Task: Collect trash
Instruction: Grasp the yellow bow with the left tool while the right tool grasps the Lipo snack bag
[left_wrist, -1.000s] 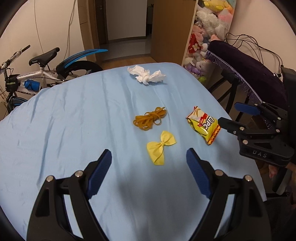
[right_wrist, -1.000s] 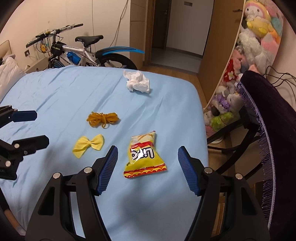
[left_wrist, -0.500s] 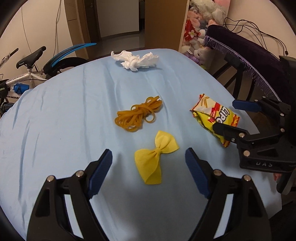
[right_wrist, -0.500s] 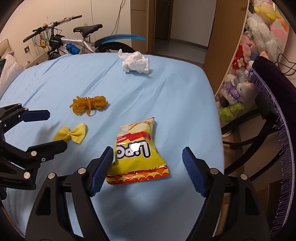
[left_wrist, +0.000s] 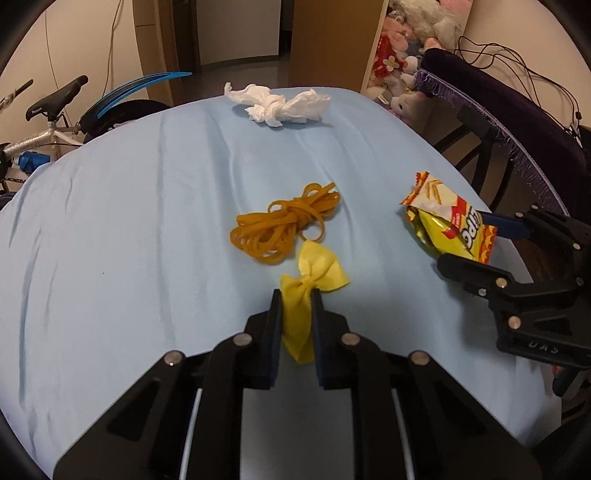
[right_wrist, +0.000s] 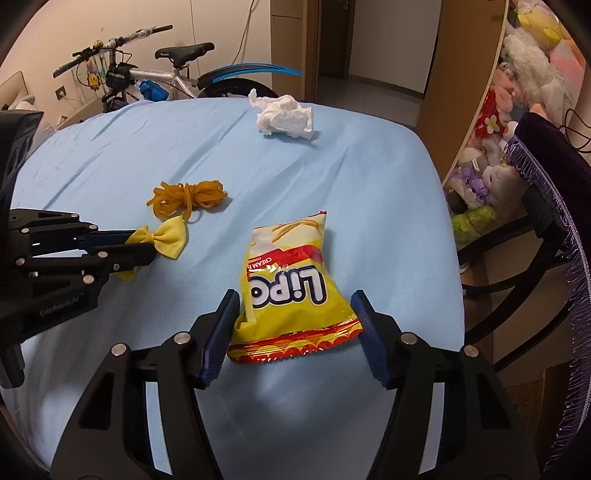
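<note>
The left tongs (left_wrist: 297, 299) are closing on the bow (left_wrist: 312, 275), whose near wing is pinched between the pads; the right tongs (right_wrist: 295, 314) are closing about the snack bag (right_wrist: 286, 280), its lower end lying between the jaws, though the pads do not yet seem to press it. Both things lie on the blue sheet (left_wrist: 129, 221), which looks like a bed's. Just beyond the bow a tangle of rubber bands (left_wrist: 284, 227) is seen, touching it or nearly so; a crumpled tissue (left_wrist: 279, 103) lies well apart at the far edge. The bag is judged light, crinkly and slippery, so it is best taken across its sealed lower edge; the bow is soft and light, and a hold near its knot would be surest.
</note>
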